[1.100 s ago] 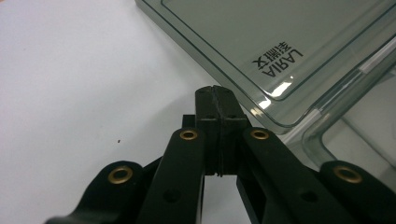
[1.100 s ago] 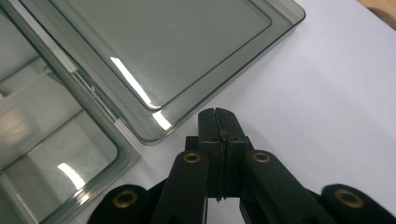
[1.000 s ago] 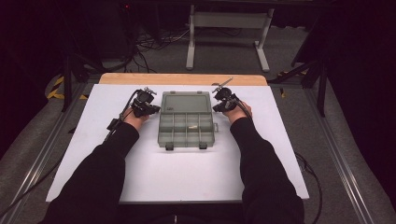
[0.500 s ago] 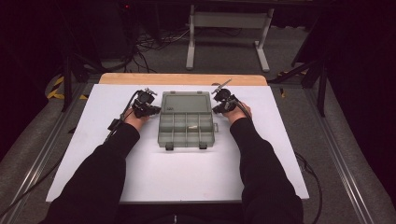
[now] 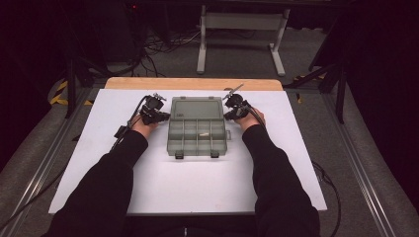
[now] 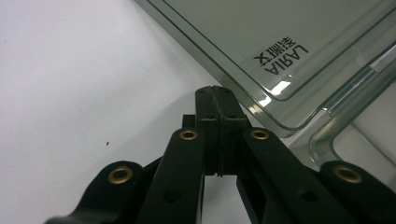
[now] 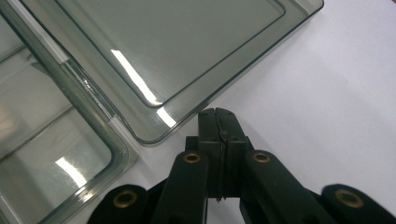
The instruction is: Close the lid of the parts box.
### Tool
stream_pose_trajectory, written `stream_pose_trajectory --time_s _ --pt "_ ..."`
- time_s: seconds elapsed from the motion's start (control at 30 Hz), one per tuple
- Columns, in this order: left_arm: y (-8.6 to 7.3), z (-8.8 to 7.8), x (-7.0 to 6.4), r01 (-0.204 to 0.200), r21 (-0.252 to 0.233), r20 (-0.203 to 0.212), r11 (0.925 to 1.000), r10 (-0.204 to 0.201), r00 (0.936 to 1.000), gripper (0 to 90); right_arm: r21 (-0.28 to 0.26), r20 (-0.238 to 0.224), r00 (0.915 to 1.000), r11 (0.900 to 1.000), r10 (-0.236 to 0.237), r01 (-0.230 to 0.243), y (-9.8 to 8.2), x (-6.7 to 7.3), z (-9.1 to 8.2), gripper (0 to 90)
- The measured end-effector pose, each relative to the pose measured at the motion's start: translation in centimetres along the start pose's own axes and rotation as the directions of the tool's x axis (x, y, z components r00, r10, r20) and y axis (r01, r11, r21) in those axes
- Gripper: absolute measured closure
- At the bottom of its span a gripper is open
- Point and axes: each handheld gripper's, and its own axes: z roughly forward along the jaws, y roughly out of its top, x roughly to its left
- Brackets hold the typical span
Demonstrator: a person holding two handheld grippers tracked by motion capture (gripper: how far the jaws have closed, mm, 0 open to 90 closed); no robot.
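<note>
Forearms in black sleeves (image 5: pixel 106 182) enter from bottom of high view. White table top (image 5: pixel 197 187) bare at near edge. Centre of frame: clear grey-green plastic compartment box (image 5: pixel 197 136), lid (image 5: pixel 196 107) open and lying flat behind tray. Left gripper (image 5: pixel 161 117) at lid's left edge, right gripper (image 5: pixel 230 114) at its right edge; both jaw pairs pressed together, holding nothing. Step looks like pre-close setup: next move needs tips under lid edges, then lift and fold forward. Far: wooden strip (image 5: pixel 192 83) along table's back edge.
</note>
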Motion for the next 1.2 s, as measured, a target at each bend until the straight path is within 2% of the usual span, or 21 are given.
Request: stream_pose_trajectory --time_s 0.23,0.37,0.77,1.2 --pt "0.03 -0.01 0.04 0.005 0.003 0.004 1.0 -0.005 1.0 89.9 0.001 0.005 1.0 1.0 -0.002 0.002 0.05 0.04 0.02 90.0" --pt "0.05 -0.02 0.04 0.033 0.007 0.01 0.9994 -0.033 0.9994 89.9 0.0 0.01 1.0 1.0 -0.001 0.001 0.07 0.08 0.05 90.0" --pt "0.08 0.07 -0.07 0.05 0.0 0.007 0.9988 -0.05 0.9987 89.9 -0.001 0.023 0.9997 1.0 -0.003 0.003 0.18 0.14 0.15 90.0" --pt "0.15 0.2 -0.05 0.05 -0.012 -0.012 0.9987 -0.05 0.9987 89.9 -0.005 0.029 0.9996 1.0 -0.004 0.004 0.27 0.11 0.25 90.0"
